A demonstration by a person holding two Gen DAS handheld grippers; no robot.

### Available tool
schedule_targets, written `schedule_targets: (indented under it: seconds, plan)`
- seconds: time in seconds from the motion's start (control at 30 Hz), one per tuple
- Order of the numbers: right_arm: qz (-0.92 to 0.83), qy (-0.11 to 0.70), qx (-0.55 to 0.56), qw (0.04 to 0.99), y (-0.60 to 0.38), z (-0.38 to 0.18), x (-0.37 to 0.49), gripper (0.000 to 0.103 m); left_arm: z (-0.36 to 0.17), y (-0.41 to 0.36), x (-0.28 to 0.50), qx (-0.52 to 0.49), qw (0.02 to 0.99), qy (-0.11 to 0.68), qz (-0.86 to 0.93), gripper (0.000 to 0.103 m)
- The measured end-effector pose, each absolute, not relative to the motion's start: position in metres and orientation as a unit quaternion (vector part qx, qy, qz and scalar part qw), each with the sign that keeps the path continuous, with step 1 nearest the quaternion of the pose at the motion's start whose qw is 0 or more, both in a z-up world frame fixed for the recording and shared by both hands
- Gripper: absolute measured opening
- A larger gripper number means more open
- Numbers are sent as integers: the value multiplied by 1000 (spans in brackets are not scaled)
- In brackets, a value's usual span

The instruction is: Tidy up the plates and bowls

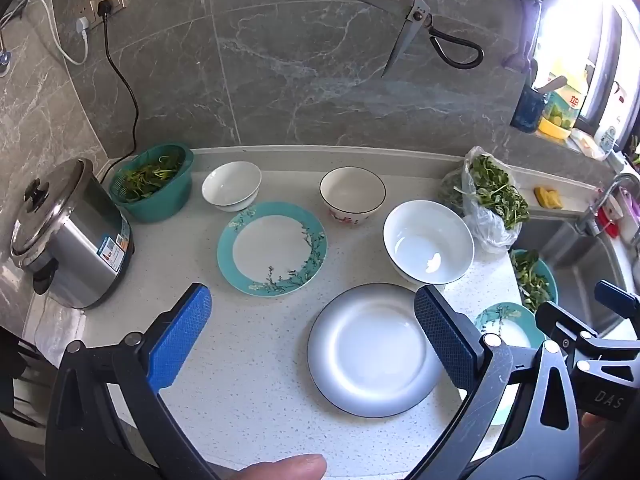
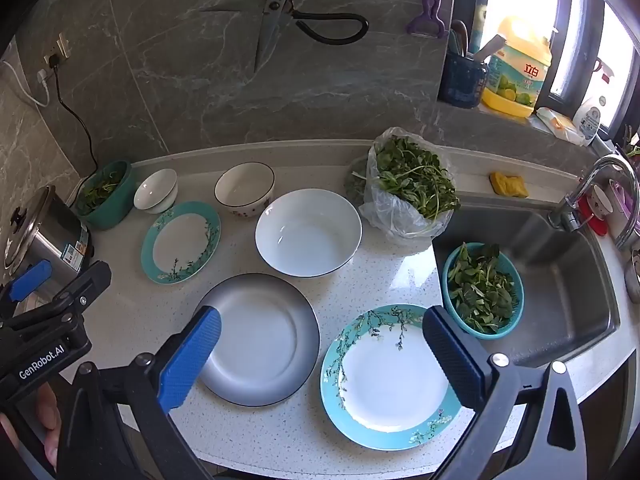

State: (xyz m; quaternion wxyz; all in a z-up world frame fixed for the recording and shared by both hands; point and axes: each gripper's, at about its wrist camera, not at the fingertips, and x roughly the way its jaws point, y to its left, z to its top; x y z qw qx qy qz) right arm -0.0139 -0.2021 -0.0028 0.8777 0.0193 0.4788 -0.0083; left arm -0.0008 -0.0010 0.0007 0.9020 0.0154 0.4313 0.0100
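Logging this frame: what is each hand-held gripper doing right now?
Left hand-held gripper: open, holding nothing, above the grey-rimmed plate.
Right hand-held gripper: open, holding nothing.

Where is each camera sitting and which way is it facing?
Left wrist: on the left gripper, facing the back wall over the grey-rimmed plate; a fingertip shows.
Right wrist: on the right gripper, over the near teal plate, beside the sink; left gripper at its left edge.
Shared: grey-rimmed plate, large white bowl.
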Motion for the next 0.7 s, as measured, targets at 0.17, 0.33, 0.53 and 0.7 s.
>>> schedule_targets:
  seconds: [0.17, 0.33, 0.53, 0.7]
  plan:
    - [-11, 479, 15, 878, -202, -3, -14, 103, 1, -1, -1, 14, 901, 433, 10, 103]
    - [-10, 479, 17, 878, -202, -4, -14, 103, 2, 0, -3, 12, 901, 434, 8, 103]
    - [-10, 479, 17, 877, -201, -4, -14, 103, -4, 2, -4, 12, 900, 435, 5, 103]
    - [-9, 479, 17, 878, -201, -4, -13, 103, -3, -2, -1, 15, 899, 437, 7, 103]
